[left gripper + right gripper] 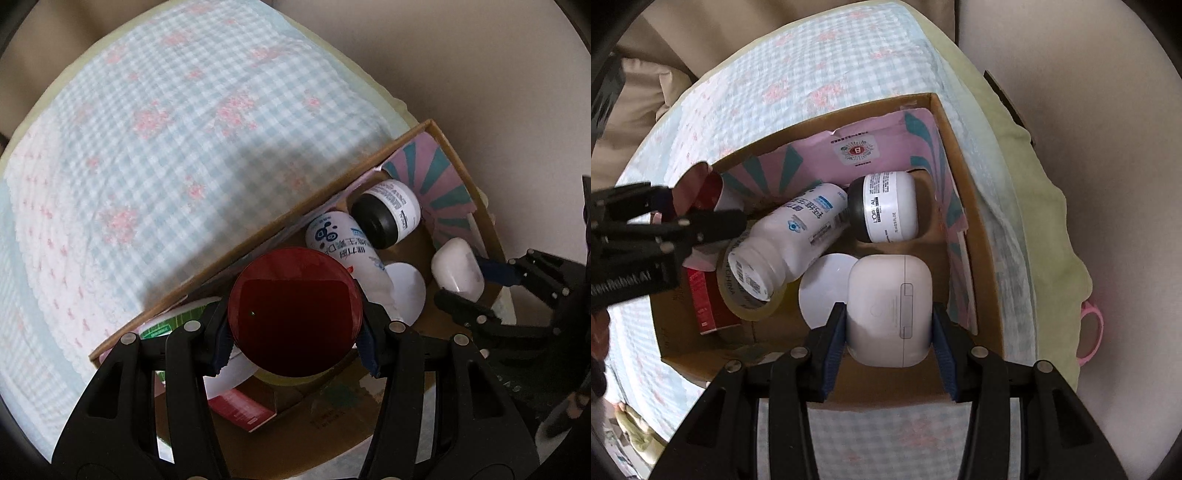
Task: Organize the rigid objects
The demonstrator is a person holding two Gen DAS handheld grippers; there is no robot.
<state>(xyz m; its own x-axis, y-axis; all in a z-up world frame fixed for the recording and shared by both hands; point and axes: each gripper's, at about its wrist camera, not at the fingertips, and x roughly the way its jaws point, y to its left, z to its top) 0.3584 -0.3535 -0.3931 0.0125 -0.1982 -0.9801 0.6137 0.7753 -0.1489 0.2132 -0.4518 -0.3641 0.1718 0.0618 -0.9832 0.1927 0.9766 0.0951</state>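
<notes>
While my left gripper (295, 332) clamps a red round lid (294, 313) above the cardboard box (975, 236), my right gripper (889, 332) pinches a white case (889, 310) inside it; risk: dropped lid could knock the white bottle (790, 240) & jar (886, 206) w/ no room.

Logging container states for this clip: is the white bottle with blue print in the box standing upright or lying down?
Lying down. The white bottle is on its side in the cardboard box, its neck propped on the tape roll and its base toward the black-lidded jar.
</notes>
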